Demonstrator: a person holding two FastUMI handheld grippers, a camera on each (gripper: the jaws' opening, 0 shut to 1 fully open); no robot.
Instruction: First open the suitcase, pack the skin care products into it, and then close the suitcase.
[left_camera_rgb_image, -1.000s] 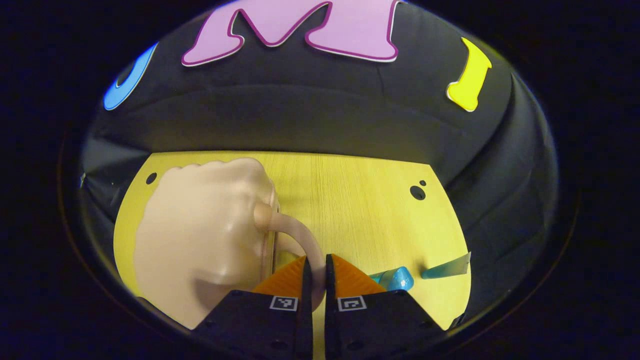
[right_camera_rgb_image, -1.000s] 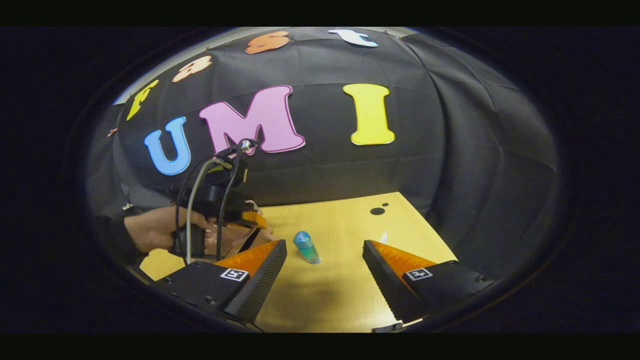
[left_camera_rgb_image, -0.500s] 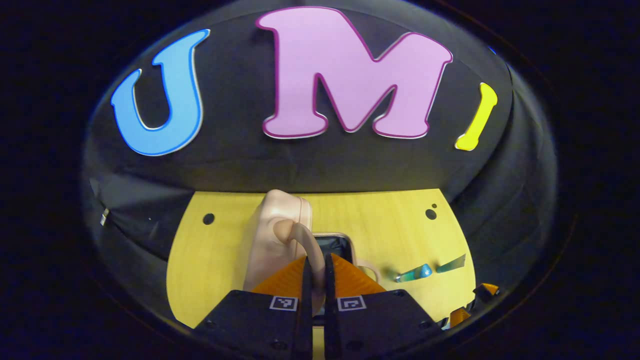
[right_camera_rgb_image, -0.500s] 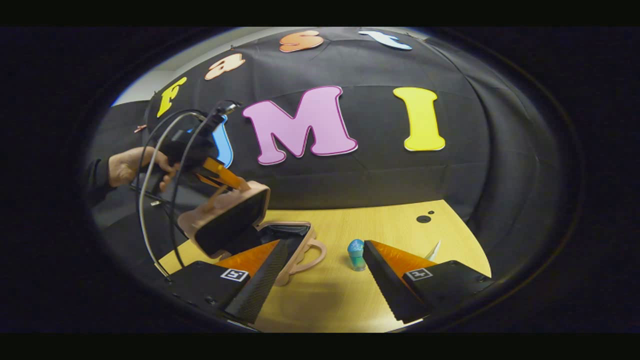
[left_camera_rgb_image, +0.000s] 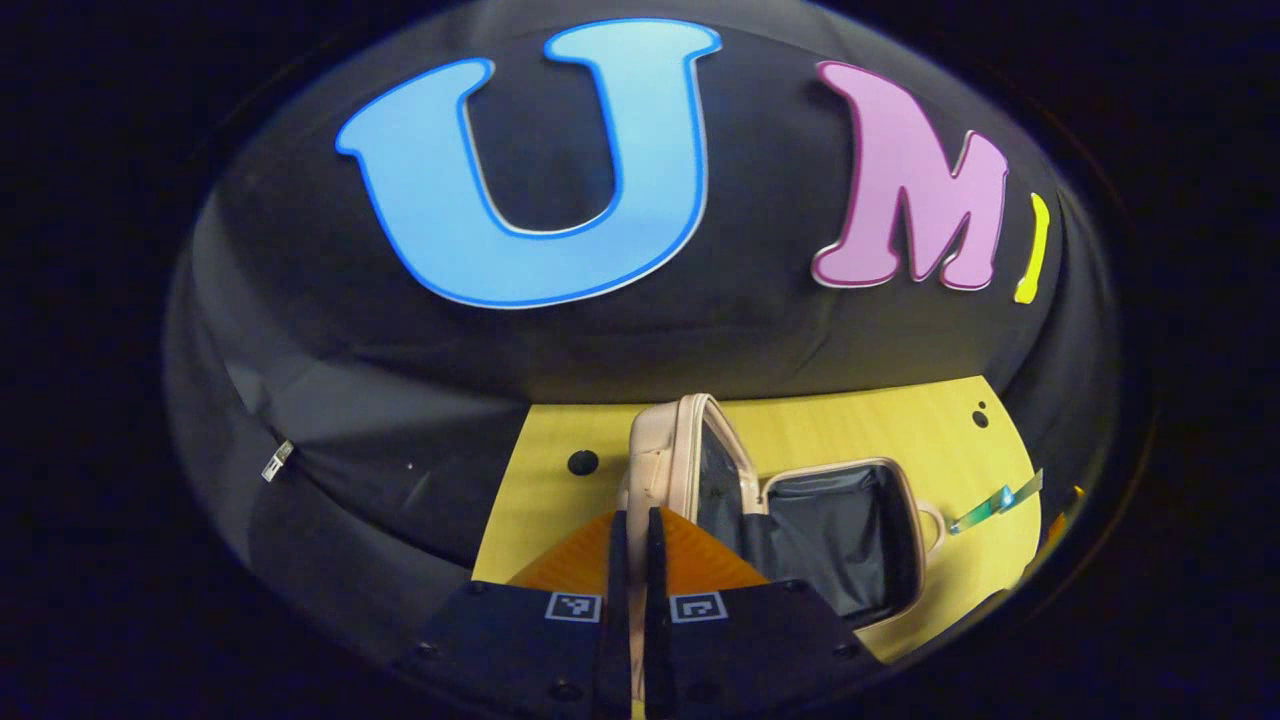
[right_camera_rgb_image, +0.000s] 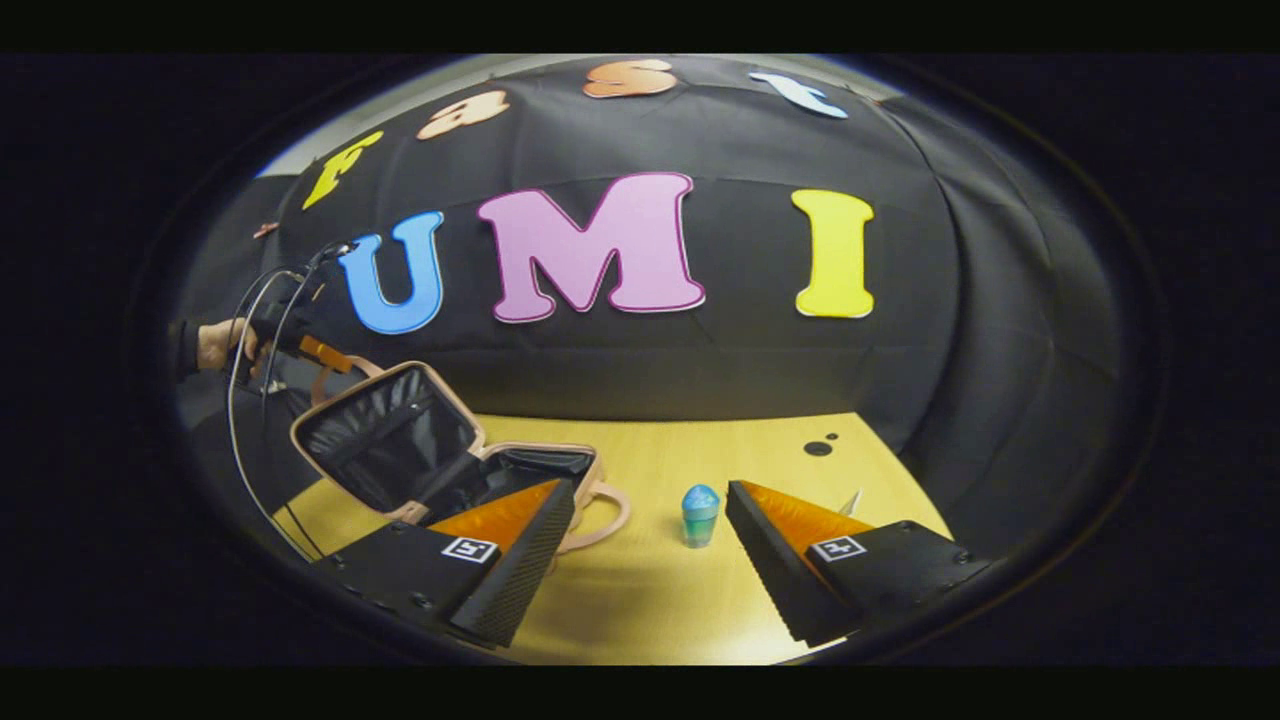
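Note:
A small pink suitcase stands open on the yellow table (right_camera_rgb_image: 650, 600). Its black-lined lid (right_camera_rgb_image: 385, 440) tilts up and back, and its base (right_camera_rgb_image: 545, 468) lies flat. In the left gripper view the lid (left_camera_rgb_image: 665, 460) stands almost edge-on beside the base (left_camera_rgb_image: 840, 520). My left gripper (left_camera_rgb_image: 632, 515) is shut on the lid's handle; in the right gripper view that gripper (right_camera_rgb_image: 315, 352) is held up at the far left by a hand (right_camera_rgb_image: 215, 343). A little blue-green bottle (right_camera_rgb_image: 700, 515) stands upright between the fingers of my open right gripper (right_camera_rgb_image: 650, 490), a bit beyond them.
A teal tube (left_camera_rgb_image: 990, 500) lies near the table's right edge, past the suitcase. Dark round holes (right_camera_rgb_image: 818, 448) mark the tabletop. Cables (right_camera_rgb_image: 235, 420) hang from the left gripper. Black cloth closes off the back and sides.
My left gripper has swung the lid up and over to the left by its handle, so the suitcase now gapes wide. The right gripper stayed open near the bottle.

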